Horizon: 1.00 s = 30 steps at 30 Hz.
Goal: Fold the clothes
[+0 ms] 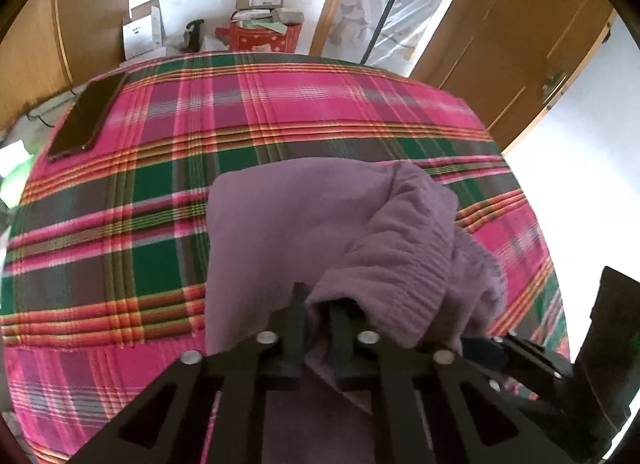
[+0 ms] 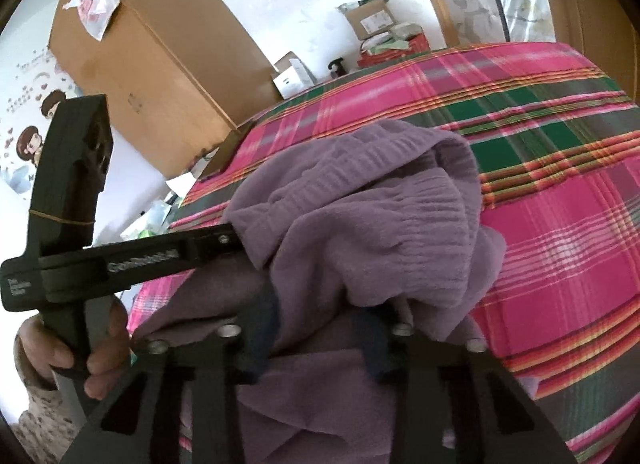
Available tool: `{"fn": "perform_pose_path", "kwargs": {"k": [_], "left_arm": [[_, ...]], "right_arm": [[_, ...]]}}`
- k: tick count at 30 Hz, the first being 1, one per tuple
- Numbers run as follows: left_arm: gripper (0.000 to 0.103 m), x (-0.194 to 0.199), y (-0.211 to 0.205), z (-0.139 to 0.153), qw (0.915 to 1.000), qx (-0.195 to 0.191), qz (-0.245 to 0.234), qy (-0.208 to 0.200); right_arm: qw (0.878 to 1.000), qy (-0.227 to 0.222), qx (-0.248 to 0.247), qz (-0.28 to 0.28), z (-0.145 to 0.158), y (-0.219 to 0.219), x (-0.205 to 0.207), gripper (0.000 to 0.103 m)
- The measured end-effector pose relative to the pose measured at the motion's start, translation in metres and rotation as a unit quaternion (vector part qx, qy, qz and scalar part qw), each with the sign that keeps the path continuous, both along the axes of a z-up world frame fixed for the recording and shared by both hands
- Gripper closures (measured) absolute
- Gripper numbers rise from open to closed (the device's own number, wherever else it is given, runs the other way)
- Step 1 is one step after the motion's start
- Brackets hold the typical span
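I work on the purple garment (image 1: 304, 232), which lies bunched on the plaid bed cover (image 1: 160, 192) near the bed's close edge, at 6 o'clock in both views.

Jaw state: my left gripper (image 1: 318, 318) is clenched on a ribbed hem of the garment; cloth drapes over and between its fingers. My right gripper (image 2: 316, 328) has its jaws partly closed with purple cloth lying between and over them; I judge that they grip a fold, but the pad contact is hidden under the fabric.

Procedure for the step in hand, as I judge it:
1. Confirm that each grip holds one layer edge, not a bundle.
2. Lift both edges together and draw them apart until the hem runs taut.
3. Lay the cloth flat toward 12 o'clock before making the crease.
4. Keep the two tools from colliding; they stand close together.

View differences: the left wrist view shows a dark phone (image 1: 86, 116) on the cover at 10 o'clock, clear of the garment. The right wrist view alone shows my left hand (image 2: 76, 348) around the left tool's handle at 8 o'clock, and a large cardboard box (image 2: 152, 64) beside the bed.
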<state>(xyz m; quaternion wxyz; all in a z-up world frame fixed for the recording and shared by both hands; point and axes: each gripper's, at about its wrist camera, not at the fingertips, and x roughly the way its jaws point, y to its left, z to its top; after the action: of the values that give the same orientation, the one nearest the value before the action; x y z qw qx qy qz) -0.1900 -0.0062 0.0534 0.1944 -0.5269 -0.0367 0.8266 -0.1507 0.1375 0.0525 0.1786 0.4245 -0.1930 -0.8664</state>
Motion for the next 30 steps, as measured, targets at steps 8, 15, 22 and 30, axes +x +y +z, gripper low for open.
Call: {"fn": "perform_pose_path", "kwargs": {"k": [8, 15, 22, 30], "left_arm": [[0.099, 0.006, -0.032, 0.029, 0.9975, 0.037, 0.044, 0.039], [0.099, 0.016, -0.072, 0.053, 0.9922, 0.053, 0.081, 0.078], [0.099, 0.035, -0.128, 0.061, 0.9800, 0.078, 0.149, 0.106], [0.099, 0.064, -0.186, 0.053, 0.9670, 0.080, 0.215, 0.111]], "right_arm": [[0.998, 0.061, 0.030, 0.005, 0.030, -0.001, 0.012, 0.092], [0.992, 0.106, 0.064, 0.007, 0.059, -0.007, 0.009, 0.093], [0.984, 0.153, 0.086, 0.023, 0.092, -0.023, -0.006, 0.093], [0.972, 0.195, 0.114, 0.060, 0.119, -0.066, -0.043, 0.093]]}}
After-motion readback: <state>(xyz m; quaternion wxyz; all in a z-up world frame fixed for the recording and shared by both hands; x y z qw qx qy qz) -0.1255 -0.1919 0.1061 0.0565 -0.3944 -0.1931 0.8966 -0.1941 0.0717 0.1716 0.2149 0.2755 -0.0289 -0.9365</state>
